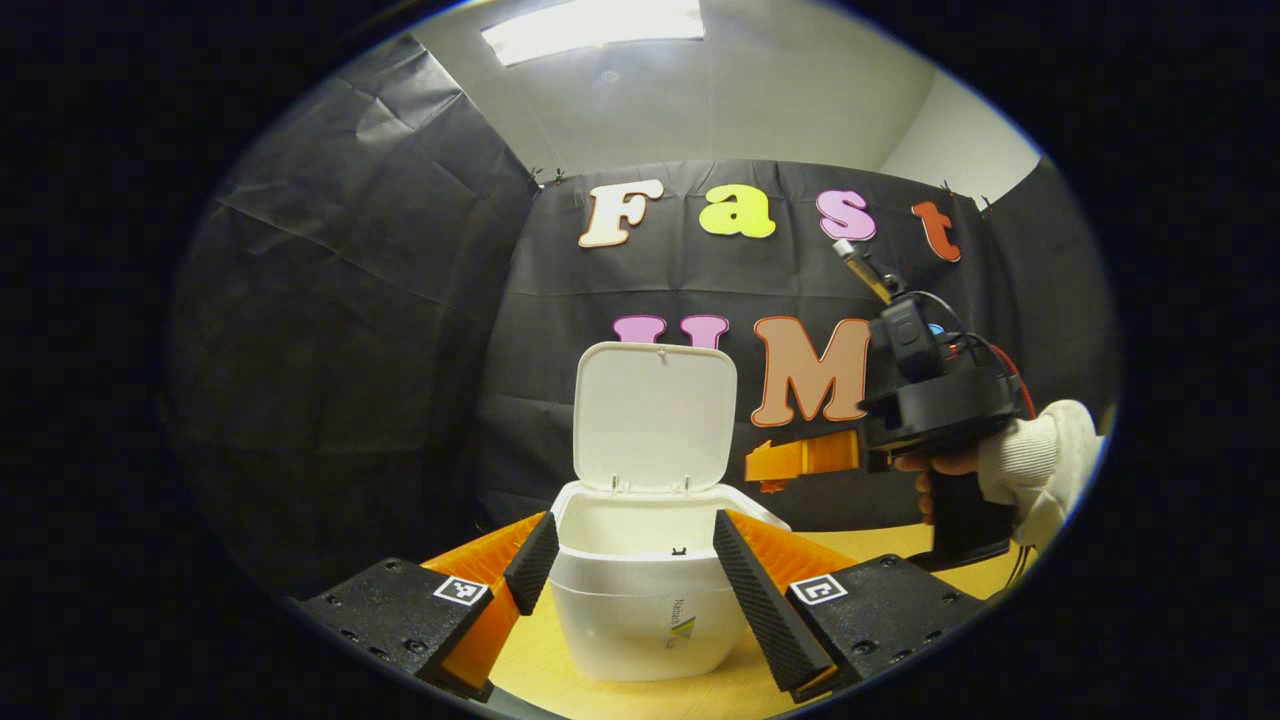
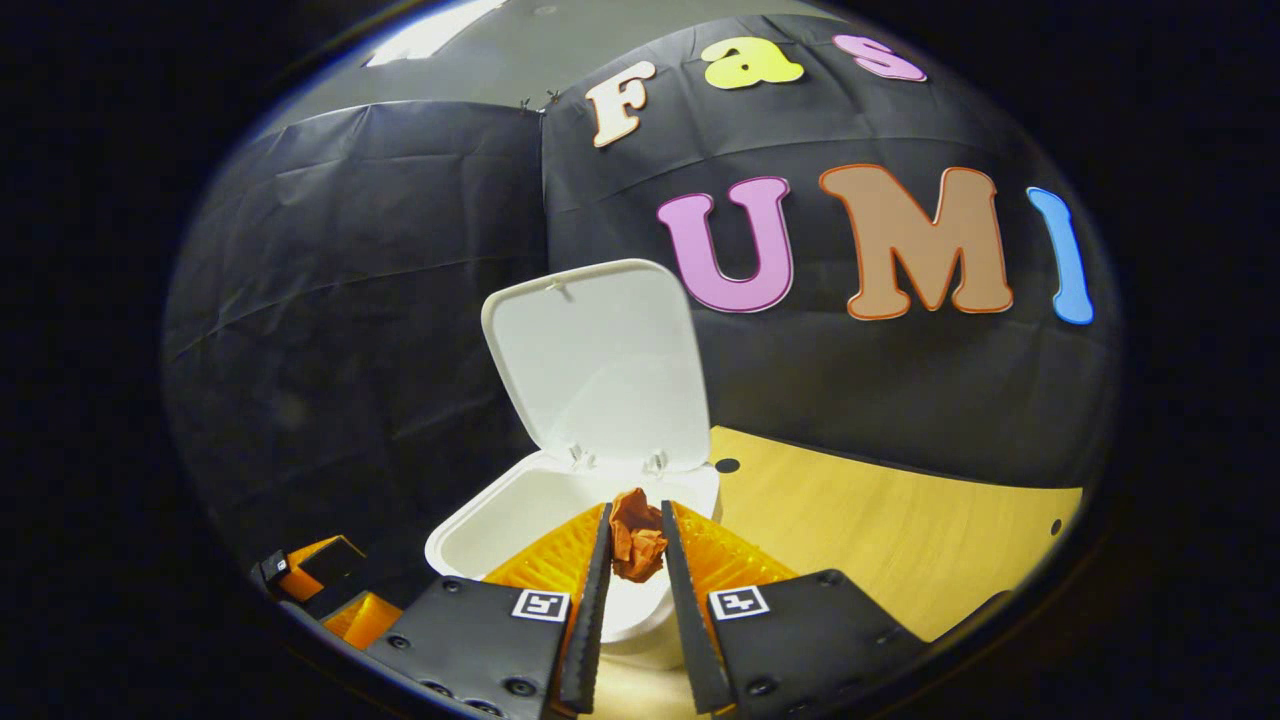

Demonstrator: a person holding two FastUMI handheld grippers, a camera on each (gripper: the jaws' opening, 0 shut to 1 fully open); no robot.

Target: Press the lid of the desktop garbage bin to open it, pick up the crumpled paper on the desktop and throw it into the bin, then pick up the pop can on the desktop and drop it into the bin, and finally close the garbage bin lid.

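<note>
The bin sits at lower centre on the bench, lid already up. The right tool clamps the crumpled paper above its mouth; the left tool stands spread wide. Can and closing likely remain.

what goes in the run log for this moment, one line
bin lid: open | right claw: shut on crumpled paper, over bin | left claw: open, empty, facing bin | paper not yet dropped

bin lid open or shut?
Open: the lid stands upright on its rear hinge above the bin, whose mouth is uncovered; the right gripper holds paper over it.
</note>
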